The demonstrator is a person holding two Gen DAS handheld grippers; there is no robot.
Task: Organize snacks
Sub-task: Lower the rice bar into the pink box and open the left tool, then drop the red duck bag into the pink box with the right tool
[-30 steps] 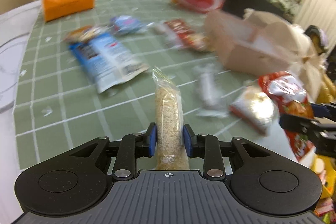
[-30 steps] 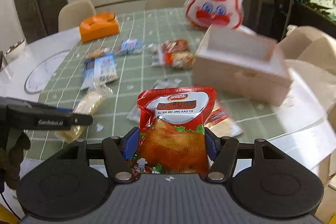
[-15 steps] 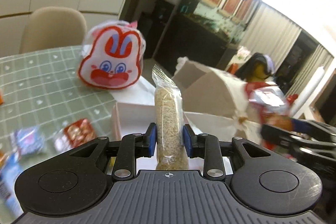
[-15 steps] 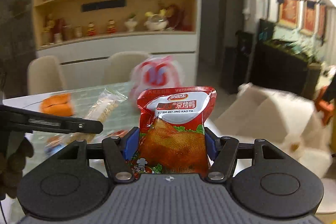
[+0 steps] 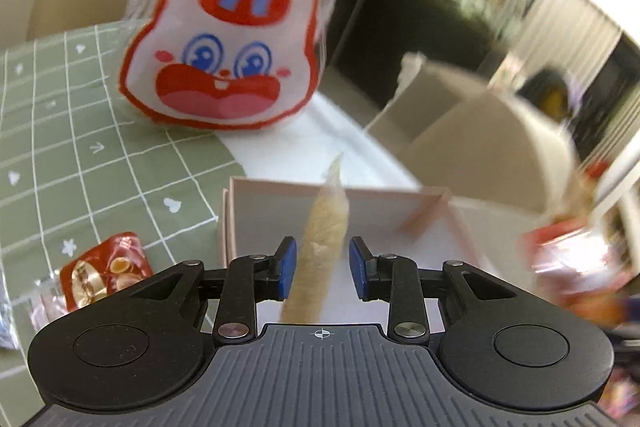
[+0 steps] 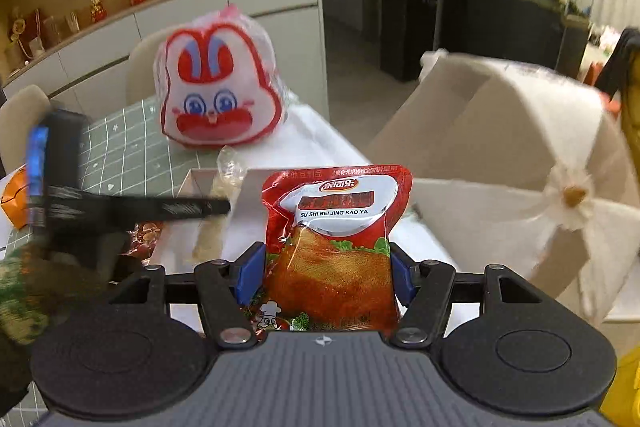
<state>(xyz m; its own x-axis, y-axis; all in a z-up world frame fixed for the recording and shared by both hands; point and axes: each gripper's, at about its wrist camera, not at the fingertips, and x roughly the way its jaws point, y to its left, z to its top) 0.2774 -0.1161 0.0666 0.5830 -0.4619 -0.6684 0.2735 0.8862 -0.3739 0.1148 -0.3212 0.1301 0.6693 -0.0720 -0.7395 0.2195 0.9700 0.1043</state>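
Ok so you're right at the drop-off. Your left gripper [image 5: 323, 267] is hanging over the pink box [image 5: 280, 183] with its jaws parted. There's daylight on both sides of the grain stick packet [image 5: 326, 223], so it looks loose between the pads rather than pinched, tilted with its top end leaning toward the far wall of the box. I'd just let it go where it is: it's over the big left compartment, on the near side of the little divider [image 5: 424, 215], and a long skinny packet will lie flat if you drop it lengthwise along that wall. Don't flick sideways on the way out or you'll drag it over the rim. Your right gripper [image 6: 326, 279] is clamped on the red roast duck pouch [image 6: 340, 227] by its lower half, with the pouch standing upright and the box just beyond it. Bring that one in low and set it beside the grain packet, not on top, and wait till your left tool is clear, because in the right camera it sits right across the box opening. The bunny bag [image 5: 224, 27] stands behind the box on the green tablecloth [image 5: 60, 147], near enough that a wide swing could knock it. One more red snack [image 5: 104, 267] lies left of the box, probably your next grab.
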